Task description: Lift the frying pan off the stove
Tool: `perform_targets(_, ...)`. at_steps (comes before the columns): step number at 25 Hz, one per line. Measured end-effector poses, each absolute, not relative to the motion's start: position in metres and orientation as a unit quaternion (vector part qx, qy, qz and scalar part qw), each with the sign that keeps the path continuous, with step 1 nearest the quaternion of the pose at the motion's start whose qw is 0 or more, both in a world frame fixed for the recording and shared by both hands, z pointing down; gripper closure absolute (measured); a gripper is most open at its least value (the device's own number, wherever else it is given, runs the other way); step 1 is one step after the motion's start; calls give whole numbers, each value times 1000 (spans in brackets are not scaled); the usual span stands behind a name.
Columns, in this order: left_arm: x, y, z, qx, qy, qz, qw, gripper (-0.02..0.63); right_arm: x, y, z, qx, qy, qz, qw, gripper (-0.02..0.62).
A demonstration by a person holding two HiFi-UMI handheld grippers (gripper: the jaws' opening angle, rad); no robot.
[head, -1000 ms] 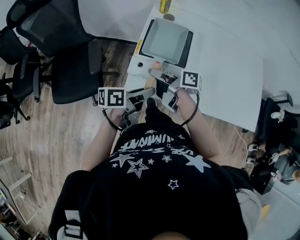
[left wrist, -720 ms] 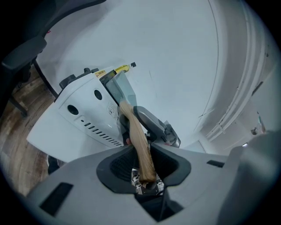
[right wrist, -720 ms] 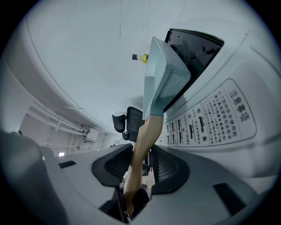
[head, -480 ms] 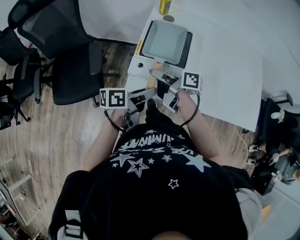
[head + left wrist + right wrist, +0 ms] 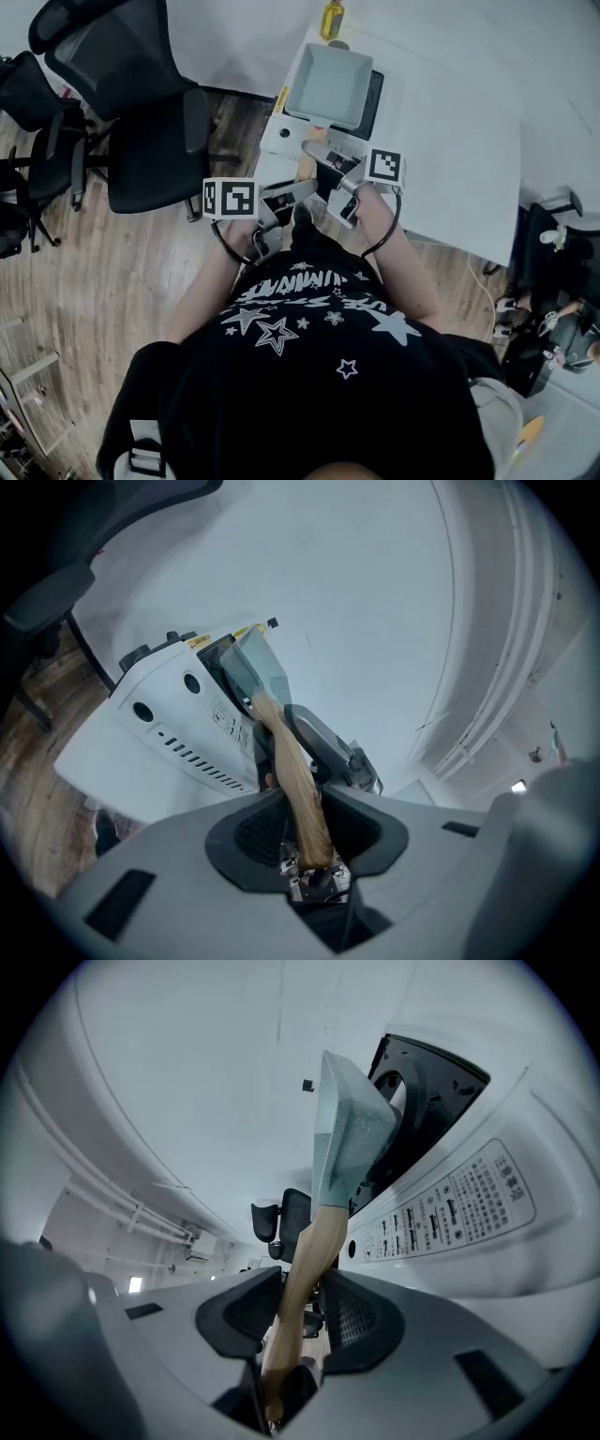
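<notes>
A square grey frying pan (image 5: 330, 84) with a wooden handle (image 5: 305, 167) hangs tilted above the white stove (image 5: 275, 134), whose black glass top (image 5: 377, 94) shows at the pan's right. My left gripper (image 5: 296, 191) is shut on the handle's near end (image 5: 302, 794). My right gripper (image 5: 321, 153) is shut on the handle (image 5: 305, 1269) closer to the pan. In the right gripper view the pan (image 5: 352, 1138) stands clear of the black top (image 5: 424, 1091). From the left gripper view the pan (image 5: 255, 672) appears beyond the right gripper's jaws, above the stove (image 5: 169, 724).
The stove sits at the near left corner of a white table (image 5: 459, 131). A yellow bottle (image 5: 330, 17) stands behind it. Black office chairs (image 5: 141, 112) crowd the wood floor on the left. More gear lies at the far right by the table's edge.
The pan has risen and shifted left over the stove, so its left side now hides the black rim. Both grippers moved slightly with the handle, still closed on it.
</notes>
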State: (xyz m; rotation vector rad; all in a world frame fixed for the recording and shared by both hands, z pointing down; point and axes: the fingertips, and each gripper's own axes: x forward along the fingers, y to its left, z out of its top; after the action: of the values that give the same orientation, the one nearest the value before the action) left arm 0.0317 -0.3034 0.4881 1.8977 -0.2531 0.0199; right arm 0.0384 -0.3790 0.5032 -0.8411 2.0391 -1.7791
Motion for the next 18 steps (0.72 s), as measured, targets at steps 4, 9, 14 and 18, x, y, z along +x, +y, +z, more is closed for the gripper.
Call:
perform_targets(4,29,-295,481,818,-104,9,565,486,37,-371,492,-291,722,-606,162,462)
perform_targets(9,28,-278,472,827,-94,13,555,486,37,-355,481,-297,731,-590,172,462)
perform_targets(14,24,-248,465,836,-84,17,541,486,34,-324,473,-310,738,-573,174,460)
perform_targets(18,22,-223,461,845,-74,23,530,485,33,-300,468,-315,748,-559,172,459)
